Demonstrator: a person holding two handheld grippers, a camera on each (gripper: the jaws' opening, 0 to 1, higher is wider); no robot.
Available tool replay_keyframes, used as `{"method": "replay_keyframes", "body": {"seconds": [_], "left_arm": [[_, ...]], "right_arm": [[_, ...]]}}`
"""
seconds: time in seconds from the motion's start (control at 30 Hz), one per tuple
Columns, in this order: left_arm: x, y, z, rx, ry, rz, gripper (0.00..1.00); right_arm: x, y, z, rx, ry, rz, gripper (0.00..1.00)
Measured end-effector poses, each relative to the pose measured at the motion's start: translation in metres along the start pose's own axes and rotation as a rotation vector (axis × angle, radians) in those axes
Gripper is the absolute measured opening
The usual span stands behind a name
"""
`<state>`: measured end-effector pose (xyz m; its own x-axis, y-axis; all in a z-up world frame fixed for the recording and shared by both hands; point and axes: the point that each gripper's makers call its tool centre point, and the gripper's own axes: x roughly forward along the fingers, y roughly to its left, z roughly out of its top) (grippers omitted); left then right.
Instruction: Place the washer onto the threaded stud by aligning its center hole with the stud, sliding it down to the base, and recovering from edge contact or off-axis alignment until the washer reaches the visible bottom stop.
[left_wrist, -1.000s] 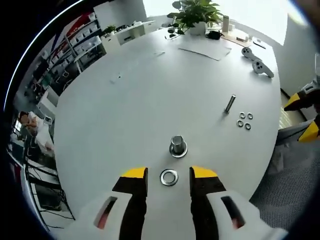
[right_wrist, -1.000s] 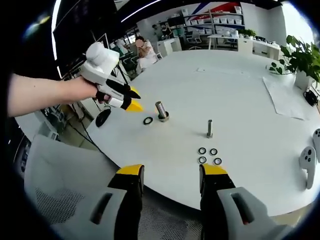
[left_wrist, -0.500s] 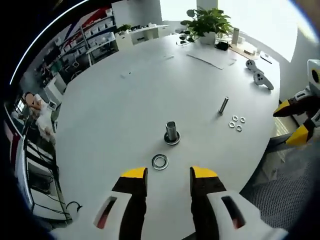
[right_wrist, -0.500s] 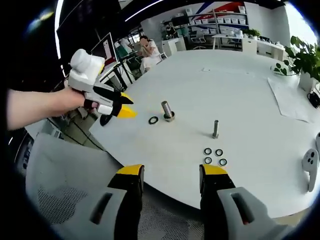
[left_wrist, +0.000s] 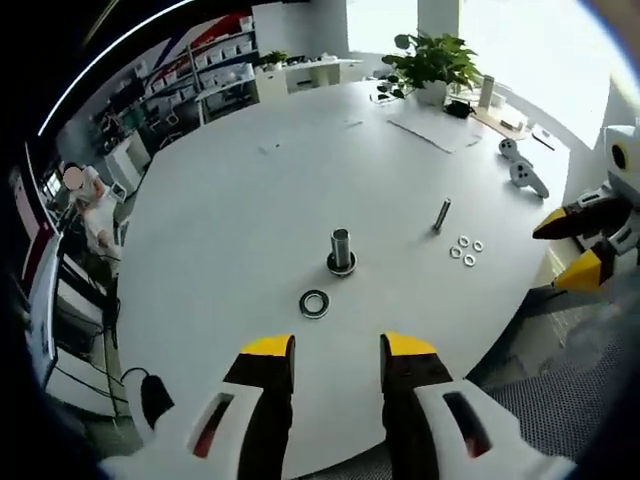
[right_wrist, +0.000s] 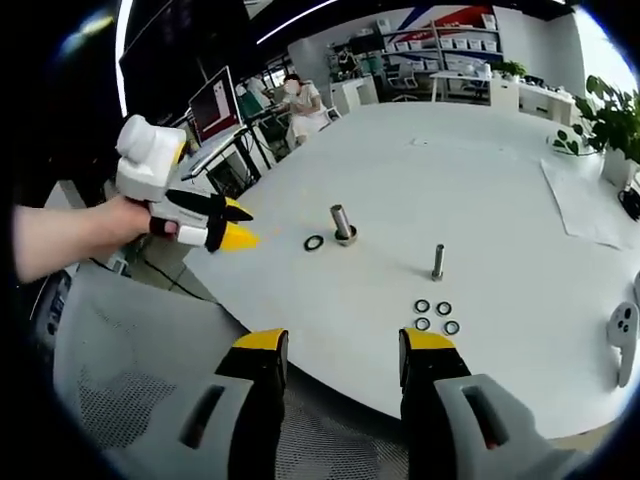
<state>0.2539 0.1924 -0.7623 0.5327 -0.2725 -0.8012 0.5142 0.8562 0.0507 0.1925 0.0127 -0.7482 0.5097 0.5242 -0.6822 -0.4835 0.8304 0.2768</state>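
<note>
Left claw (left_wrist: 336, 348) (jaws apart, empty) hovers just short of the washer (left_wrist: 314, 302) lying beside the stud (left_wrist: 341, 251).

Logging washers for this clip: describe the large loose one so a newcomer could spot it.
On the round white table, find the thick stud standing near the middle. The large washer lies flat beside it, alone, unlike the four small washers clustered by the thin bolt.

Four small rings (left_wrist: 465, 250) near the worktop's (left_wrist: 230, 220) right edge are too small to identify as washers. Threads on the upright stud (left_wrist: 341, 247) and smaller bolt (left_wrist: 440, 214) cannot be made out. A controller (right_wrist: 622, 335) is cut off at the right gripper view's edge.
</note>
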Motion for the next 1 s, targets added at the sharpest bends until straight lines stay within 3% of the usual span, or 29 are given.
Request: {"method": "replay_keyframes", "body": {"seconds": [0.13, 0.4, 0.63, 1.0], "left_arm": [[-0.007, -0.001, 0.000, -0.035, -0.015, 0.011, 0.32], [-0.022, 0.001, 0.005, -0.030, -0.063, 0.039, 0.32], [-0.023, 0.007, -0.003, -0.062, -0.088, 0.037, 0.32], [-0.024, 0.007, 0.004, -0.111, -0.121, 0.025, 0.32]], "right_arm": [[0.000, 0.001, 0.001, -0.005, -0.003, 0.002, 0.47], [0.000, 0.006, 0.003, -0.023, -0.009, 0.013, 0.47], [0.001, 0.004, 0.000, -0.044, 0.005, 0.000, 0.47], [0.001, 0.001, 0.000, -0.042, 0.008, -0.013, 0.47]]}}
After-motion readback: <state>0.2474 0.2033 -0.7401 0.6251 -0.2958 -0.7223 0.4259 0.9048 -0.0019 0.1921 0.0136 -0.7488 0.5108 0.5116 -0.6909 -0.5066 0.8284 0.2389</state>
